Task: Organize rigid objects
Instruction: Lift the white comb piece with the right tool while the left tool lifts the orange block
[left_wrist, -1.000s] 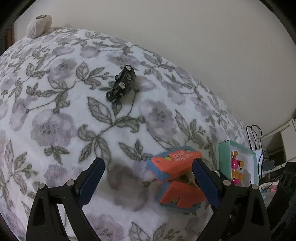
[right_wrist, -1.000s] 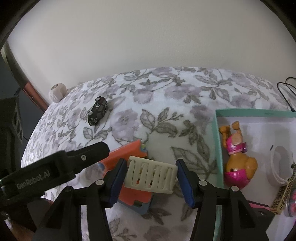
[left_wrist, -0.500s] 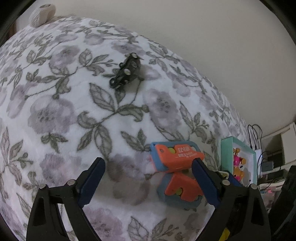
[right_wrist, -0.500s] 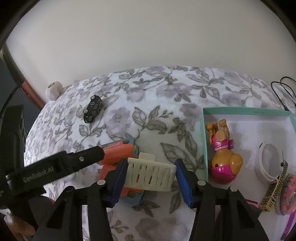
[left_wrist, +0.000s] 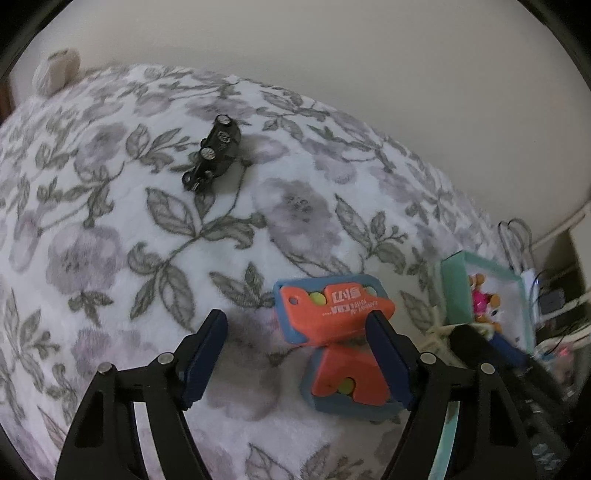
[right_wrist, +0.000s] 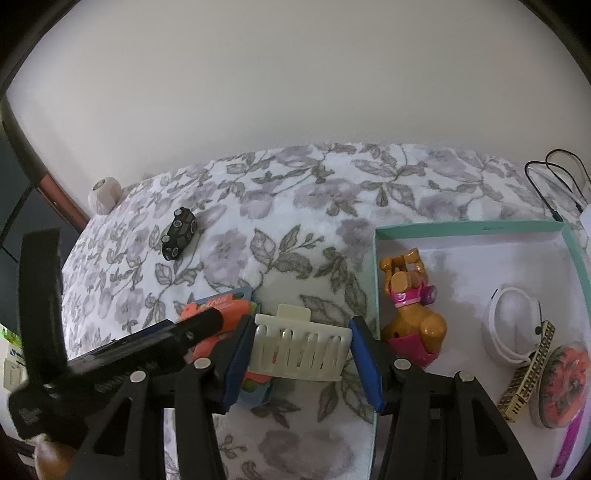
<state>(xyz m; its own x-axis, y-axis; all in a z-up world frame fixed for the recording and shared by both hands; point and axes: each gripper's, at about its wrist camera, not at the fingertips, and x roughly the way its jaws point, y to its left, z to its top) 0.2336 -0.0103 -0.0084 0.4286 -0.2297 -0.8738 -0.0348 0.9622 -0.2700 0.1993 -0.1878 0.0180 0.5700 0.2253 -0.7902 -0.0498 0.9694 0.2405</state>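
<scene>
Here your right hand-held gripper (right_wrist: 301, 349) is clamped on a cream hair clip (right_wrist: 300, 349), both blue pads pressed against its ends, low in the centre of the right wrist view. The clip hangs over the floral blanket (right_wrist: 295, 206), just left of the teal box (right_wrist: 469, 226) that fills the right side of that frame. Inside the box lie a pink-and-tan toy dog (right_wrist: 410, 314) near its left wall, a white ring (right_wrist: 511, 325), a gold strap (right_wrist: 528, 384) and a round orange-patterned piece (right_wrist: 561, 384) at the lower right.

Your left hand-held gripper (left_wrist: 297, 354) stands apart at the bottom of the left wrist view, and its jaws are closing. The orange-and-blue toy (left_wrist: 332, 314) lies on the blanket at the inner side of the right-hand finger (left_wrist: 388, 354); whether that pad touches it, I cannot tell. The other finger is well clear of it, over bare blanket. In the right wrist view the same toy shows at the lower left, partly hidden behind the left gripper and the clip.

A black toy car (left_wrist: 214, 157) sits alone on the blanket, upper left of centre in the left wrist view, well apart from both grippers. A pale round thing (left_wrist: 55, 72) rests at the blanket's far upper-left edge, against the wall.
</scene>
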